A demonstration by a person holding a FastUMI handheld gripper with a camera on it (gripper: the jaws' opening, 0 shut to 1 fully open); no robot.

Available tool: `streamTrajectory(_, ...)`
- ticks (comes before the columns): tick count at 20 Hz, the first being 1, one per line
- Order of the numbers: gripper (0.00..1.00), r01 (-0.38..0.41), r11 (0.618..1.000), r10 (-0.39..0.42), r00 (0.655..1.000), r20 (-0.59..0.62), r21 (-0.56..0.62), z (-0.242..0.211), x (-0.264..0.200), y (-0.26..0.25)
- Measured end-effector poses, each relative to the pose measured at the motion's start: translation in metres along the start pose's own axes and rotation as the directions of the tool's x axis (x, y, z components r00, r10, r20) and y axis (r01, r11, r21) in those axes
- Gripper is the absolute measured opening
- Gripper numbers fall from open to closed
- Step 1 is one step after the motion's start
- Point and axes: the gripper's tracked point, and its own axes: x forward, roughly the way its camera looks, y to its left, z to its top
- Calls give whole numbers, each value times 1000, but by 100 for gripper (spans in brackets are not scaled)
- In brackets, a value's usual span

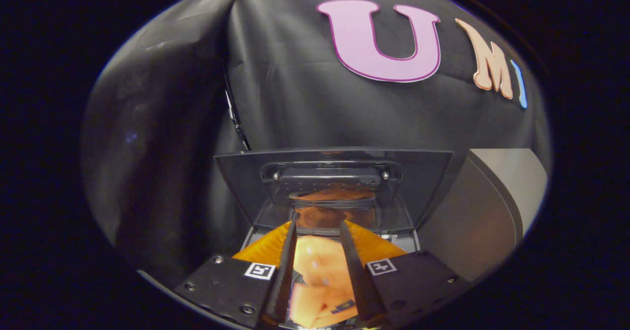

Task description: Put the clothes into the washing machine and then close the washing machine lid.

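The gripper (319,231) hangs over the open top of the washing machine (472,222), its two fingers spread apart with a gap between the tips and nothing pinched between them. Below and between the fingers lies the orange clothing (320,276), which seems to rest down inside the drum, though the blur makes its exact depth hard to judge. Just beyond the fingertips the dark lid (334,172) stands raised, its glossy face reflecting the orange fabric
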Motion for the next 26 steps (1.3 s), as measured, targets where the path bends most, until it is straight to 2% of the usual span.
streamTrajectory(1, 56, 0, 1000, 0, 1000, 16, -3, 6, -2, 0)
streamTrajectory(5, 99, 12, 1000, -11, 998, 68, -18, 25, -4, 0)
streamTrajectory(10, 98, 35, 999, -37, 986, 163, 15, 65, 0, -2)
streamTrajectory(18, 97, 111, 992, -94, 961, 261, -52, 117, 15, -3)
streamTrajectory(20, 97, 133, 988, -109, 957, 270, -73, 123, 19, -5)
streamTrajectory(26, 98, 175, 984, -163, 962, 218, -36, 114, 53, -14)
